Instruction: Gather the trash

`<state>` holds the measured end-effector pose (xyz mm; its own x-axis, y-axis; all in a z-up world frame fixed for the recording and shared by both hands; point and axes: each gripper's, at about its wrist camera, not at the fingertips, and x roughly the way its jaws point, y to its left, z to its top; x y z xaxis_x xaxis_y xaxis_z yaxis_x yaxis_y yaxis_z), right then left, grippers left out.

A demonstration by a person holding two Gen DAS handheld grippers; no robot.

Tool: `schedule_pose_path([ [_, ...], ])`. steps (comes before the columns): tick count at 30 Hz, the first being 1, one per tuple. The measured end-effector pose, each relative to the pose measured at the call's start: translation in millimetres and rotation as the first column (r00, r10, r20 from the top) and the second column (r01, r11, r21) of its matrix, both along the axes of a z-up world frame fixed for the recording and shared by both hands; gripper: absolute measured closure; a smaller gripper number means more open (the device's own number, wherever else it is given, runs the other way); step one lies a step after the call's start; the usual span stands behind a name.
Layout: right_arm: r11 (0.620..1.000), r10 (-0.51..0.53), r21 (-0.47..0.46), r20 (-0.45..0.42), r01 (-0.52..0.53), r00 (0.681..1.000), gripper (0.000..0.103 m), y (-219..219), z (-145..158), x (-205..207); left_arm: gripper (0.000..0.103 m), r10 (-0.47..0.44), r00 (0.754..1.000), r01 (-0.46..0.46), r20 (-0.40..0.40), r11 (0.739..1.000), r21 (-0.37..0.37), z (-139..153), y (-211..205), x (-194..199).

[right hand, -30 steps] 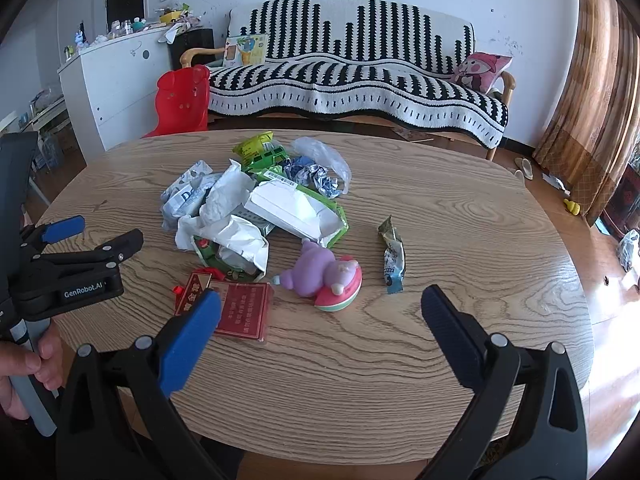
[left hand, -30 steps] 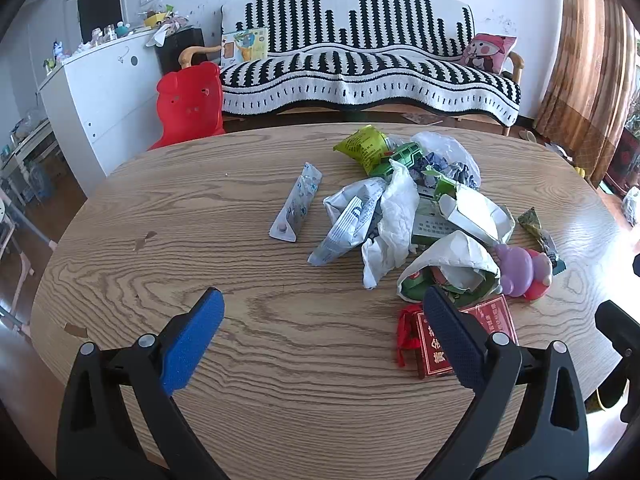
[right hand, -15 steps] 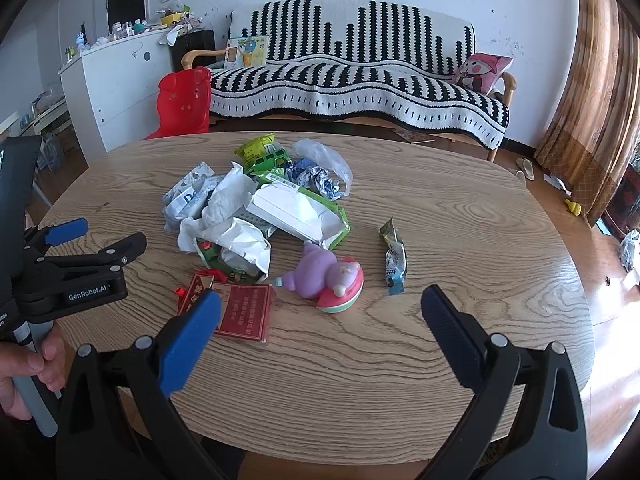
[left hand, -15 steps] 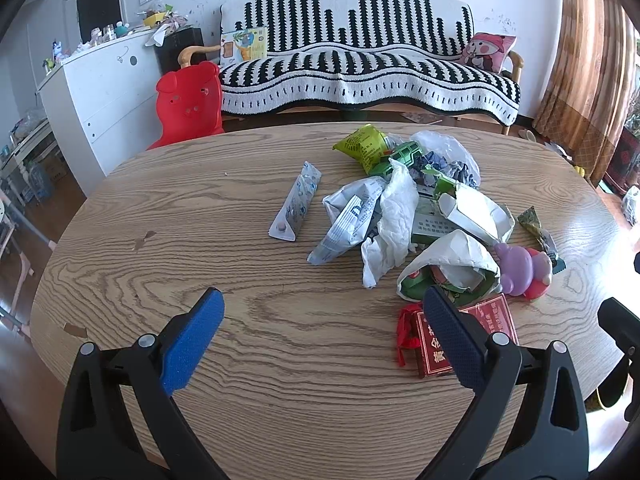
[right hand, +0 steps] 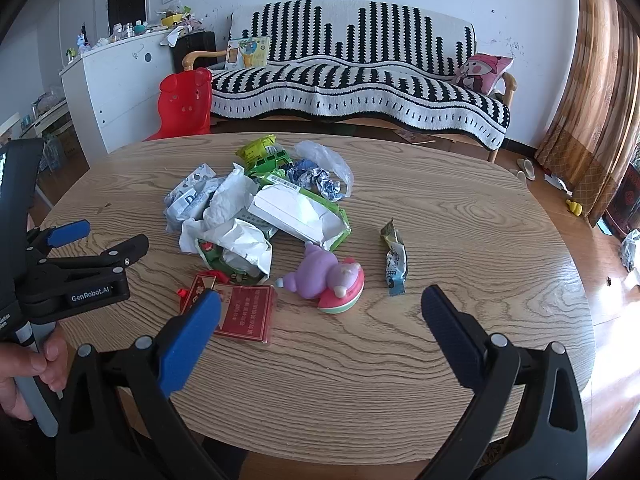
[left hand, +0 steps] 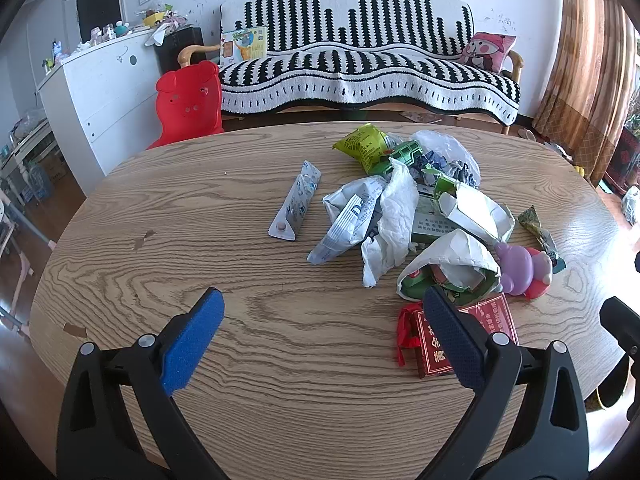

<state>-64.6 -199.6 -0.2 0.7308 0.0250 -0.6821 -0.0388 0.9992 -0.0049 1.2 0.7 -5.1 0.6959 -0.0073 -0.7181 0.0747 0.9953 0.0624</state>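
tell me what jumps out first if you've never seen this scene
A heap of crumpled white paper and green wrappers sits mid-way across the oval wood-grain table. At its near edge lie a flat red printed packet and a purple and pink plastic toy. Behind the table stands a black-and-white striped sofa with a red pig-shaped plastic chair beside it.

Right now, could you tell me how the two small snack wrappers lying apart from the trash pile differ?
The pale blue wrapper lies left of the pile; the yellow-green wrapper lies right of it, near the purple toy. The blue one is smoother, the other crinkled. Both lie flat, untouched.
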Motion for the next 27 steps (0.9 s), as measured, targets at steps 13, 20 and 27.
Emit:
schedule_pose_path([
  [13, 1.000, 0.001, -0.002, -0.002, -0.001, 1.000, 0.006, 0, 0, 0, 0.006, 0.000, 1.000, 0.000, 0.001, 1.000, -0.026, 1, 7, 3],
  [20, 1.000, 0.008, 0.017, -0.036, -0.007, 0.999, 0.006, -9, -8, 11, 0.006, 0.033, 0.999, -0.034, -0.042, 0.999, -0.034, -1, 52, 46],
  [27, 0.998, -0.002, 0.056, -0.092, 0.007, 0.996, 0.006, -26, -23, 32, 0.006, -0.007, 0.991, 0.006, -0.134, 1.000, -0.005, -29, 56, 121],
])
